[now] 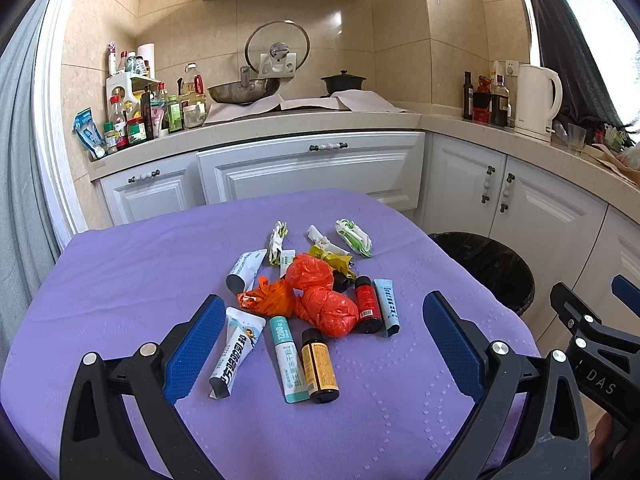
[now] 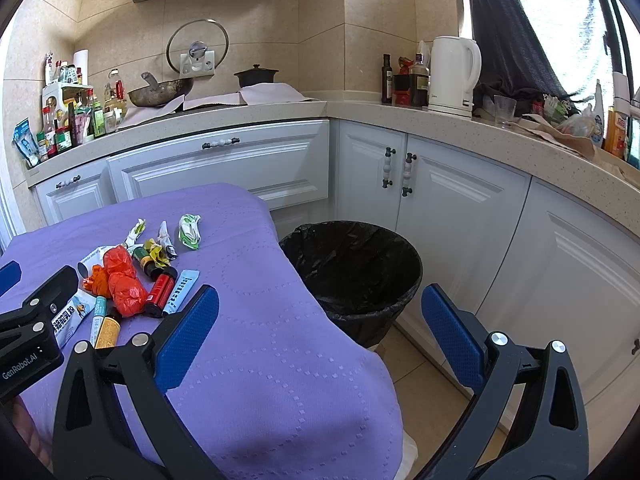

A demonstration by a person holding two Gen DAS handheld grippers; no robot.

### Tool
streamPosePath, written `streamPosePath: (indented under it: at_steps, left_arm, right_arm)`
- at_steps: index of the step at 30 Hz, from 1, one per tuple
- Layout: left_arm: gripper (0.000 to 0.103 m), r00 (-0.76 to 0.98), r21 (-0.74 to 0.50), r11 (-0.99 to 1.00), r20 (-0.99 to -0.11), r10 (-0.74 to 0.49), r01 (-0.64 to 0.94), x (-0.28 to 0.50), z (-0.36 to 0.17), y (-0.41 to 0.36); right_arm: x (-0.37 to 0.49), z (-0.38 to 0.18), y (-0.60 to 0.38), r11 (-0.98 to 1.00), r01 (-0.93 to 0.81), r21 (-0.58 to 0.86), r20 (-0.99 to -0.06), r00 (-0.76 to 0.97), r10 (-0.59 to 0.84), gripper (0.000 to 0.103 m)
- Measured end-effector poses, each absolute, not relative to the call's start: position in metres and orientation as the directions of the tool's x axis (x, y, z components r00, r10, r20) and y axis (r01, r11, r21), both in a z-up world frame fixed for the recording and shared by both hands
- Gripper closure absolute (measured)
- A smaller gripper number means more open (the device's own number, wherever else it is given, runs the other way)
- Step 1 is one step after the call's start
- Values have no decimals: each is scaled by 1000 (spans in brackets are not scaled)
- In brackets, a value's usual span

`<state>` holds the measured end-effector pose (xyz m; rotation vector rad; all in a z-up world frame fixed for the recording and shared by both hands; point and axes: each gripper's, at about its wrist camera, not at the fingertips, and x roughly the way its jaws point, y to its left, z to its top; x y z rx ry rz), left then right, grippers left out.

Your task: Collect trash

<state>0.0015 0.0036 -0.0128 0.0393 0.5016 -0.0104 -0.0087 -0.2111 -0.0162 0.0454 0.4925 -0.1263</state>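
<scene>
**Both tongs wide and empty over a bench of litter**

Left wrist view: the left tongs (image 1: 324, 344) stand wide apart above the purple-clothed bench (image 1: 120, 280), gripping nothing. Between and just beyond their blue pads lies the trash pile. Nearest are a white squeeze tube (image 1: 236, 354), a teal tube (image 1: 289, 360) and an amber bottle with a yellow label (image 1: 319, 366), lying side by side. Behind them sit two crumpled red plastic bags (image 1: 320, 296), touching each other, with an orange wrapper (image 1: 268, 298) at their left. To their right lie a red bottle with a black cap (image 1: 367, 304) and a pale blue tube (image 1: 388, 306), close together. Farther back are another white tube (image 1: 245, 270), a yellow-green wrapper (image 1: 334, 258) and three green-and-white crumpled wrappers (image 1: 354, 237). A bin lined with a black bag (image 1: 492, 268) stands on the floor just beyond the bench's right edge. The right tongs (image 1: 592, 304) show at the right margin.

Right wrist view: the right tongs (image 2: 320, 324) are also spread wide and hold nothing, hanging over the bench's right edge (image 2: 280, 360), with the black-lined bin (image 2: 352, 264) between their pads. The trash pile (image 2: 128, 280) lies to the left on the cloth, well apart from the bin. A white kettle (image 2: 454, 74) stands on the kitchen counter behind.
</scene>
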Motion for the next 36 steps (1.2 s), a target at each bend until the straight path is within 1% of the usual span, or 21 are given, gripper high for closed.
streamPosePath:
  at_steps: [36]
  left_arm:
    - [7,872,42,999,-489,3,20,3,-16,1]
  right_arm:
    - [-8,-17,-210,991,133,13,-476,873,-111,4]
